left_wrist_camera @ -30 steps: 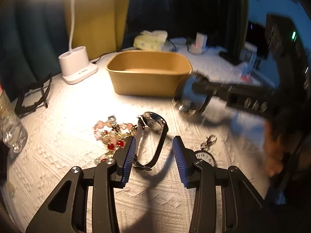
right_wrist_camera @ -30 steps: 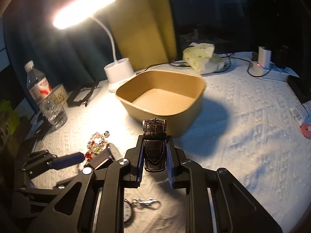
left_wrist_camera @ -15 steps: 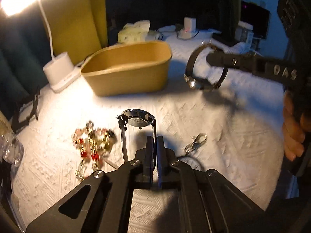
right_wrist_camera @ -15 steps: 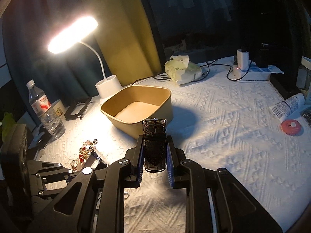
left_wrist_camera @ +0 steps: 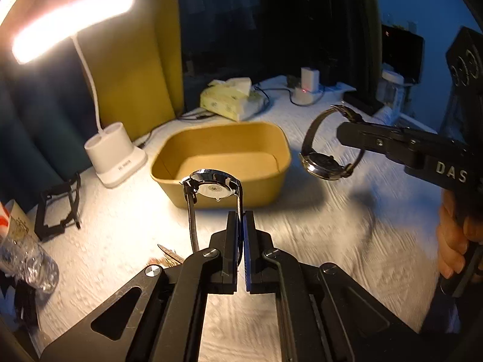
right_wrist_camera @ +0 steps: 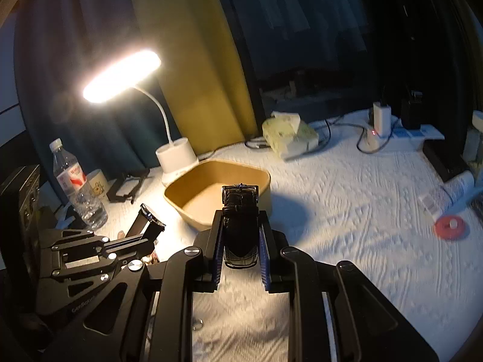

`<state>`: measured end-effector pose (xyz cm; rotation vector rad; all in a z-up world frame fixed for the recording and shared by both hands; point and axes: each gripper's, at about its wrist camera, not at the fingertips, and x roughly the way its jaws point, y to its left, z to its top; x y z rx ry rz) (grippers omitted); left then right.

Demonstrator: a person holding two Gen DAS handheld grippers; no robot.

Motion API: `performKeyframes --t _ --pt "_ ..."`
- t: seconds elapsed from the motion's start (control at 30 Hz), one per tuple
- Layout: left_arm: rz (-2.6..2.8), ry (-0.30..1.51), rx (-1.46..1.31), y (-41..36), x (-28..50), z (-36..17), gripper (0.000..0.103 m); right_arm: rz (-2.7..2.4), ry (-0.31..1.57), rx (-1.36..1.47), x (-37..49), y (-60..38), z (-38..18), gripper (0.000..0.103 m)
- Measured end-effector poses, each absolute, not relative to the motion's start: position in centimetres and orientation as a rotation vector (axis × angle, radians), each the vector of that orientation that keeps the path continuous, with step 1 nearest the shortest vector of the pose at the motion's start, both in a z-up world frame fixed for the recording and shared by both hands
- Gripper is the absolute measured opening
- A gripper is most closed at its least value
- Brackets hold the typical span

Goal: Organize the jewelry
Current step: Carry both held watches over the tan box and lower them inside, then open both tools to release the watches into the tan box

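My left gripper is shut on the thin black strap of a silver-cased watch and holds it above the white cloth, just before the tan tray. My right gripper is shut on the wide black leather strap of a second watch. In the left wrist view that second watch hangs from the right gripper to the right of the tray. The tan tray is empty. A bit of beaded jewelry shows on the cloth by the left gripper.
A lit white desk lamp stands left of the tray. A black stand and a water bottle are at the left. A tissue pack, chargers and a red tape roll lie farther off.
My left gripper closed on the silver watch's strap and lifted it off the cloth toward the tray. My right gripper rose with its watch still held.
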<state>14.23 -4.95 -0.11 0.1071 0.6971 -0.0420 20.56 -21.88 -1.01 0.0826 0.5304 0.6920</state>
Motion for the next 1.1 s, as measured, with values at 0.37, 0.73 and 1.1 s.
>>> performKeyframes --t 0.37,0.73,1.1 --pt "-0.072 0.619 0.086 -2.8 18.2 1.5 0.004 0.702 0.498 0.045 23.9 -18.6 0.3 0.02" --pt "-0.107 0.657 0.045 -1.3 23.3 0.5 0.01 0.701 0.591 0.024 28.0 -15.3 -1.5 0.021" --pt "-0.093 0.64 -0.009 0.4 22.4 1.3 0.047 0.645 0.589 0.038 27.5 -16.0 -1.0 0.056"
